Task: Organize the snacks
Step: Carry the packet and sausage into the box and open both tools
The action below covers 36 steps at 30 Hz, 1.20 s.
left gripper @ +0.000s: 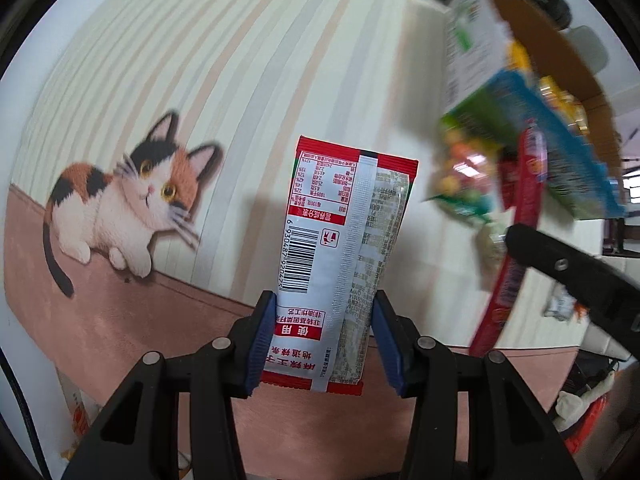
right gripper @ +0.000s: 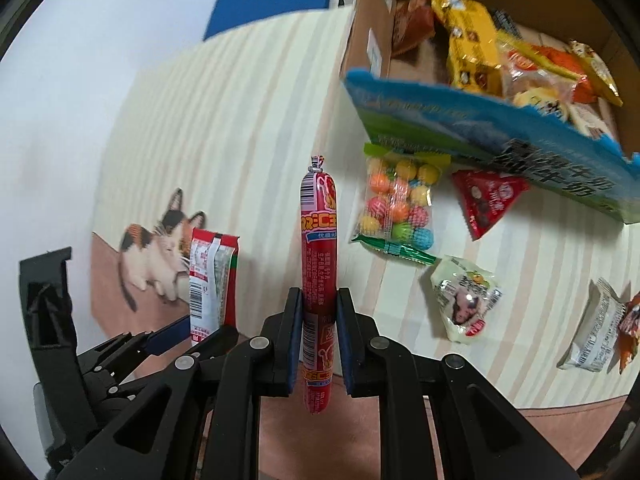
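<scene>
In the left wrist view, a flat red and white snack packet [left gripper: 340,256] is held upright between the blue pads of the left gripper [left gripper: 325,334], which is closed narrowly on its lower half, above a striped tablecloth [left gripper: 248,80] printed with a cat [left gripper: 132,200]. To the right, blurred, a long red sausage stick [left gripper: 516,248] is seen in the other tool, with a blue and green carton [left gripper: 560,148] and a cardboard box [left gripper: 560,52] beyond it. In the right wrist view, the sausage stick [right gripper: 319,280] is clamped upright in the right gripper [right gripper: 319,344], its jaws drawn in tight around the middle. The snack packet [right gripper: 212,284] is seen at the near left in the left gripper [right gripper: 168,336]. At the far right, the cardboard box [right gripper: 368,40] is shown already holding several yellow, orange and brown snack bags. The carton [right gripper: 480,132] lies just in front of it. Loose on the cloth are a bag of coloured candy balls [right gripper: 400,204], a red triangular packet [right gripper: 486,200], a pale wrapped snack [right gripper: 466,300] and a white packet [right gripper: 596,328] at the right edge. The task is judged to be partly done: two items are lifted, and at least four are left to be gathered.
</scene>
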Available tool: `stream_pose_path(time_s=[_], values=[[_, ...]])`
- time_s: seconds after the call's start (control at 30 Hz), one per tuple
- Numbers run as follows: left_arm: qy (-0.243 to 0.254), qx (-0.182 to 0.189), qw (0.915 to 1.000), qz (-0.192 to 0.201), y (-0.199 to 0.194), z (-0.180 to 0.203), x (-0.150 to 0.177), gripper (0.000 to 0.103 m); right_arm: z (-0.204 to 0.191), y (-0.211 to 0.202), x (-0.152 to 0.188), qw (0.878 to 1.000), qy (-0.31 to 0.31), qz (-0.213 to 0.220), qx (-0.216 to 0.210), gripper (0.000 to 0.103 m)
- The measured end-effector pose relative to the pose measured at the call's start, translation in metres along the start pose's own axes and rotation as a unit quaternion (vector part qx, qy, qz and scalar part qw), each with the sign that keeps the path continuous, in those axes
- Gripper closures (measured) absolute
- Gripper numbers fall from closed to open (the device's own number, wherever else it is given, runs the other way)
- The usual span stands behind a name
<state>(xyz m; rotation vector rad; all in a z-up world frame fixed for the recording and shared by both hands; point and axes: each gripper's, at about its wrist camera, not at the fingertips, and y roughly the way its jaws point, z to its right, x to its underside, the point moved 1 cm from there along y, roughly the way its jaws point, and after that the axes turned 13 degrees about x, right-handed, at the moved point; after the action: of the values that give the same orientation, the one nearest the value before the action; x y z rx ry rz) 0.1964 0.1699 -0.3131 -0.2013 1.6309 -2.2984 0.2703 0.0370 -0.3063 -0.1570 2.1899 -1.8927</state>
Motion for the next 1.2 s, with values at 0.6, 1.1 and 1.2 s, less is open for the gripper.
stream_pose_path(time_s=[0.6,1.1,1.2], values=[[0.123,0.076,0.989,0.033,-0.047,0.197,-0.111,0.058,0.176,-0.142,-0.056,0.99,0.106,0.095,0.024,0.085],[0.103,-0.024,0.9931,-0.051,0.055,0.214,-0.214,0.058,0.293,-0.069,-0.147,0.982,0.13,0.01,0.136,0.085],[0.102,-0.038,0.992,-0.064,0.068,0.214,-0.217,0.056,0.301,-0.057,-0.154,0.981,0.133,-0.002,0.14,0.084]])
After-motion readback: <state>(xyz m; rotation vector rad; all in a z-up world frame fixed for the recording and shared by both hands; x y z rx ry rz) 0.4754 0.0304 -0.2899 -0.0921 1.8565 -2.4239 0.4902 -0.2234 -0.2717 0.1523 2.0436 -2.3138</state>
